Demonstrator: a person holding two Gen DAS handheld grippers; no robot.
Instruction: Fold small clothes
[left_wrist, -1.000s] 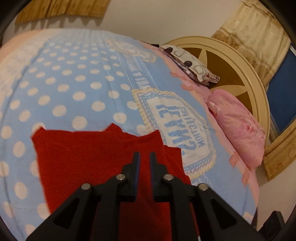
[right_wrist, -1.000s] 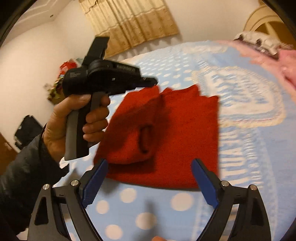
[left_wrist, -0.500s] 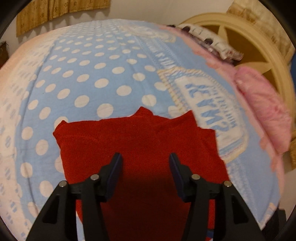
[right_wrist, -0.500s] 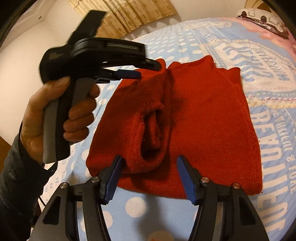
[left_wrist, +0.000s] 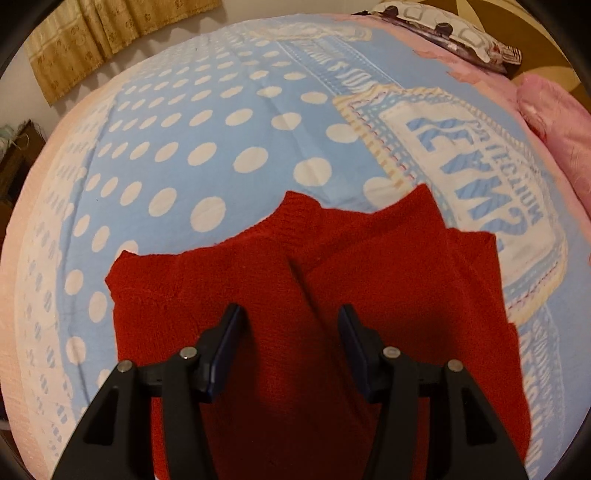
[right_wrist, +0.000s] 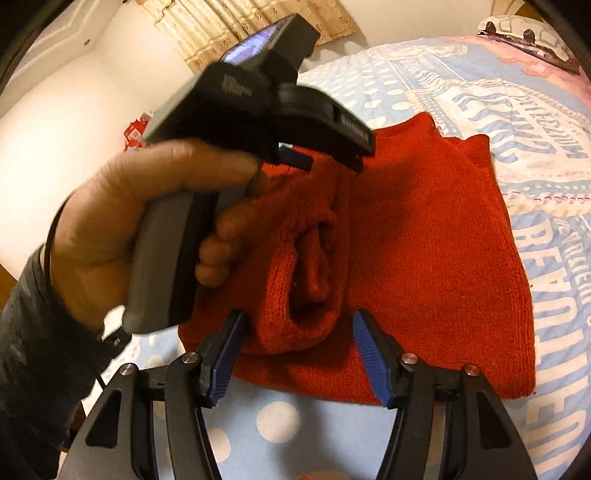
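**While both grippers hang over it, a red sweater waits for its next fold**

Though nothing is gripped yet, the risk is easy to read. A small red knit sweater (right_wrist: 424, 258) lies partly folded on a bed w/ a blue polka-dot blanket (left_wrist: 207, 155), toward the near edge of the bed, its collar pointing at the headboard end where a pink pillow (left_wrist: 554, 107) sits. One sleeve (right_wrist: 310, 280) is folded in and bunched into a thick roll on top.

The right gripper (right_wrist: 297, 354) sits at the sweater's near hem, jaws about half open, straddling that rolled sleeve; whether the pads touch it, I can't tell. The left gripper (left_wrist: 291, 350), held in a hand (right_wrist: 147, 229), hangs above the middle of the sweater, jaws closing slightly from half open, only flat knit below them, nothing pinched.

What could go wrong, imo: closing on the sleeve roll alone would lift the sleeve and undo the fold instead of carrying the hem. Loose knit may also slip, or drag the blanket up w/ it.
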